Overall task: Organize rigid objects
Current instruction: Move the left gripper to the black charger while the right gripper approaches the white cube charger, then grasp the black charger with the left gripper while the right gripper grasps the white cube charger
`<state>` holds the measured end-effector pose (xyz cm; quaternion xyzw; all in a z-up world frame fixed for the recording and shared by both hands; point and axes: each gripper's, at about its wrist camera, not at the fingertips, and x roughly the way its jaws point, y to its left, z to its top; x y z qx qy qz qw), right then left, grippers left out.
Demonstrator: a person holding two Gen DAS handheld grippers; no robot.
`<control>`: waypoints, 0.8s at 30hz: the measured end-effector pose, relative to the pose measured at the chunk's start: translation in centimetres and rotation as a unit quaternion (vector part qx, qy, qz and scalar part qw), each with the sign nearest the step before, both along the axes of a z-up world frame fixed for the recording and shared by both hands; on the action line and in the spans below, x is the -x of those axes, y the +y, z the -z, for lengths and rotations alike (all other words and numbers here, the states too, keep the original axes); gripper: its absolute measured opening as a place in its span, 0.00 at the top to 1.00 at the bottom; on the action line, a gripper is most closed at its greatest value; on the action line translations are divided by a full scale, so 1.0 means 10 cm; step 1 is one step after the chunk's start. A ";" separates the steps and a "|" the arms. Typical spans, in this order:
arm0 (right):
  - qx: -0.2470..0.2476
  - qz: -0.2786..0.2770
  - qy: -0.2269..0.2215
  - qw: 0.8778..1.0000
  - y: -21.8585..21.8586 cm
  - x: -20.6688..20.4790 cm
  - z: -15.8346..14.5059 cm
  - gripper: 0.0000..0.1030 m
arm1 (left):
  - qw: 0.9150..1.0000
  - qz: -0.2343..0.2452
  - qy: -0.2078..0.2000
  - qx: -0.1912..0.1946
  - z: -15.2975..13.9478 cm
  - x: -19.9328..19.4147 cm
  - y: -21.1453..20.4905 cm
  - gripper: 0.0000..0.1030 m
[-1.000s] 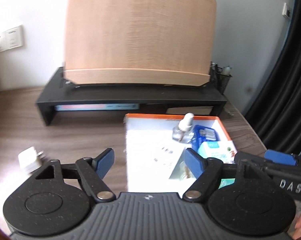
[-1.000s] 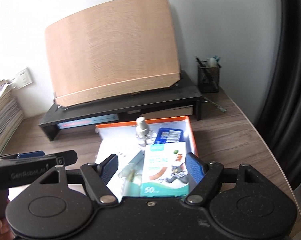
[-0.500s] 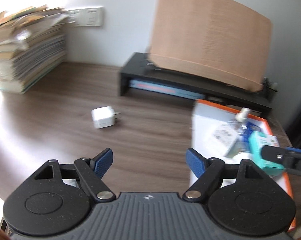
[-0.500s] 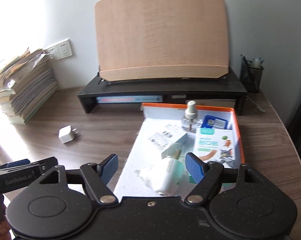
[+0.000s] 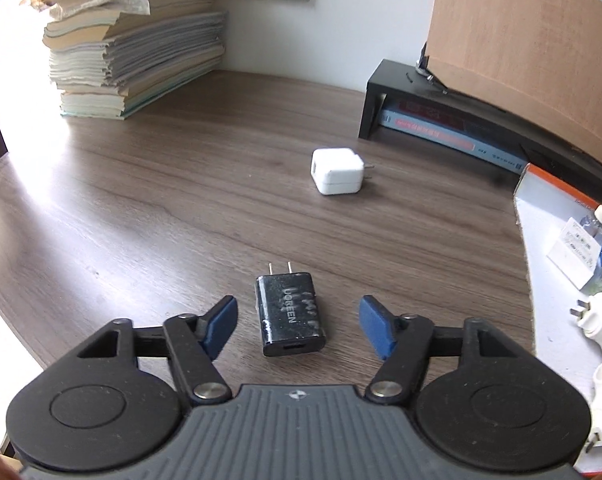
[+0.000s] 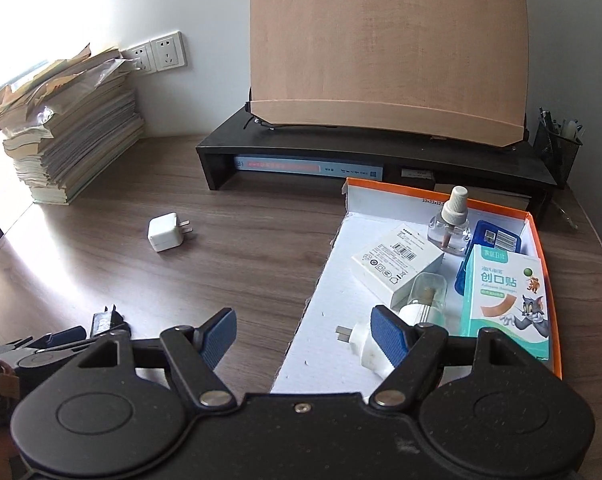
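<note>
A black charger [image 5: 289, 313] lies flat on the wooden desk, prongs pointing away, between the blue pads of my left gripper [image 5: 297, 326]. The jaws are closing, but a gap shows on each side and the pads do not touch it. A white charger [image 5: 337, 171] sits farther off on the desk, also in the right wrist view as the white charger [image 6: 164, 231]. My right gripper [image 6: 305, 336] stands open over the left edge of the orange-rimmed box [image 6: 541, 232], holding nothing. In that view the black charger [image 6: 107, 320] peeks out beside the left gripper at the lower left.
The box holds a white carton [image 6: 397, 264], a spray bottle [image 6: 451, 224], a plaster pack [image 6: 505, 296] and a white plug-in device [image 6: 405, 320]. A black monitor stand [image 6: 365, 160] with a wooden board stands behind. A paper stack [image 5: 133, 36] fills the left corner.
My left gripper swung left from the box and sank over the black charger, its jaws narrowing. The right wrist view turned left, so the white charger and paper stack came into sight.
</note>
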<state>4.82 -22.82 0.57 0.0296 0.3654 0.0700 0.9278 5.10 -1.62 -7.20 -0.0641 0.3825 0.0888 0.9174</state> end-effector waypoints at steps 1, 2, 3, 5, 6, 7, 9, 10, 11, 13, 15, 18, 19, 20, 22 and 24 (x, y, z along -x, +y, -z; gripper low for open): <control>0.002 0.000 0.001 1.000 0.02 -0.03 0.01 0.15 | 1.000 -0.001 0.003 0.002 0.04 -0.02 0.01 0.44; 0.003 0.000 0.003 1.000 0.04 -0.05 0.01 0.15 | 1.000 0.000 0.002 0.005 0.07 -0.02 0.03 0.49; 0.004 0.001 0.005 1.000 0.06 -0.09 0.02 0.15 | 1.000 0.003 0.003 0.011 0.10 -0.04 0.05 0.57; 0.004 0.000 0.009 1.000 0.12 -0.15 0.04 0.14 | 1.000 0.012 -0.005 0.009 0.11 -0.04 0.07 0.65; 0.004 -0.001 0.011 1.000 0.16 -0.19 0.05 0.14 | 1.000 0.018 -0.008 0.014 0.11 -0.05 0.09 0.65; 0.003 -0.003 0.013 1.000 0.21 -0.23 0.07 0.14 | 1.000 0.022 -0.009 0.019 0.11 -0.05 0.12 0.65; 0.003 -0.010 0.018 1.000 0.32 -0.31 0.10 0.15 | 0.999 0.028 -0.009 0.021 0.10 -0.07 0.17 0.65; 0.002 -0.014 0.021 1.000 0.38 -0.36 0.11 0.15 | 0.999 0.030 -0.011 0.024 0.09 -0.07 0.21 0.65; 0.000 -0.018 0.024 1.000 0.44 -0.41 0.12 0.15 | 0.999 0.030 -0.014 0.026 0.07 -0.07 0.24 0.65; -0.005 -0.028 0.029 0.999 0.60 -0.53 0.15 0.15 | 0.999 0.032 -0.023 0.024 0.00 -0.08 0.33 0.65; -0.011 -0.042 0.031 0.999 0.77 -0.66 0.17 0.14 | 0.999 0.032 -0.031 0.030 -0.08 -0.11 0.43 0.65; -0.017 -0.064 0.031 0.997 1.05 -0.87 0.21 0.14 | 0.998 0.031 -0.039 0.033 -0.19 -0.15 0.61 0.65; -0.020 -0.072 0.031 0.997 1.15 -0.94 0.24 0.14 | 0.998 0.030 -0.041 0.037 -0.22 -0.16 0.67 0.65; -0.021 -0.077 0.032 0.996 1.23 -1.01 0.27 0.14 | 0.998 0.030 -0.042 0.038 -0.25 -0.17 0.72 0.65; -0.018 -0.083 0.040 0.996 1.41 -1.18 0.35 0.14 | 0.998 0.030 -0.045 0.035 -0.29 -0.21 0.83 0.65; -0.018 -0.086 0.048 0.995 1.57 -1.34 0.44 0.14 | 0.998 0.029 -0.046 0.038 -0.32 -0.24 0.94 0.65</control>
